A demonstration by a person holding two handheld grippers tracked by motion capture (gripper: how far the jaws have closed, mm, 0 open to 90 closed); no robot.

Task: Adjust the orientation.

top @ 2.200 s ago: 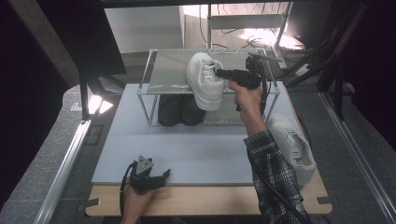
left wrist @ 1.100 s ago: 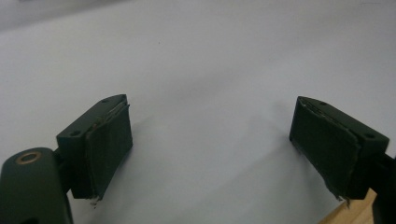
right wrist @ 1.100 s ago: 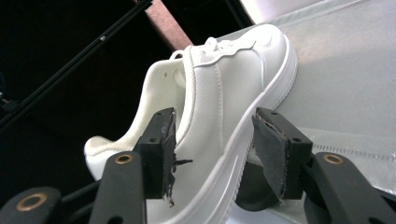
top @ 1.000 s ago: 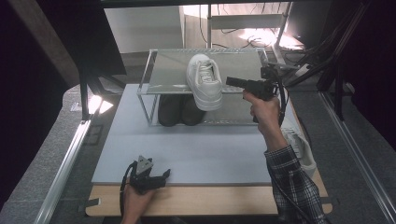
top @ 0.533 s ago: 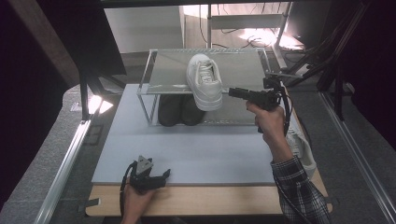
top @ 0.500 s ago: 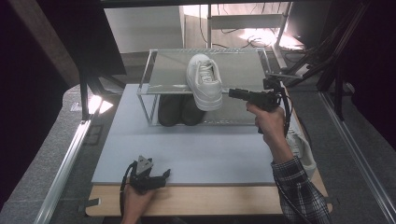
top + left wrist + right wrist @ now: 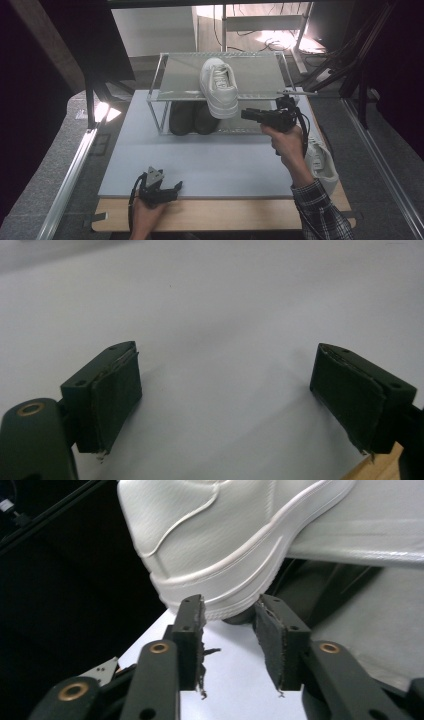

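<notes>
A white shoe (image 7: 218, 92) lies on the top shelf of a wire rack (image 7: 260, 75), its heel (image 7: 220, 545) overhanging the front edge. My right gripper (image 7: 246, 114) hangs in front of the rack, just right of and below that heel. Its jaws (image 7: 230, 603) have just been closing and stand narrow but open, with nothing between them. A second white shoe (image 7: 320, 160) lies at the table's right edge behind the right forearm. My left gripper (image 7: 176, 187) rests near the mat's front edge, jaws (image 7: 226, 349) wide open over bare mat.
A pair of black shoes (image 7: 192, 118) stands under the shelf. The grey mat (image 7: 225, 160) covers the table, with a wooden strip (image 7: 225, 215) along the near edge. Dark frame posts and cables stand at the back right (image 7: 350, 55).
The right gripper has drawn back from the white shoe on the shelf, coming nearer and lower, and its jaws are narrower. The left gripper has not moved.
</notes>
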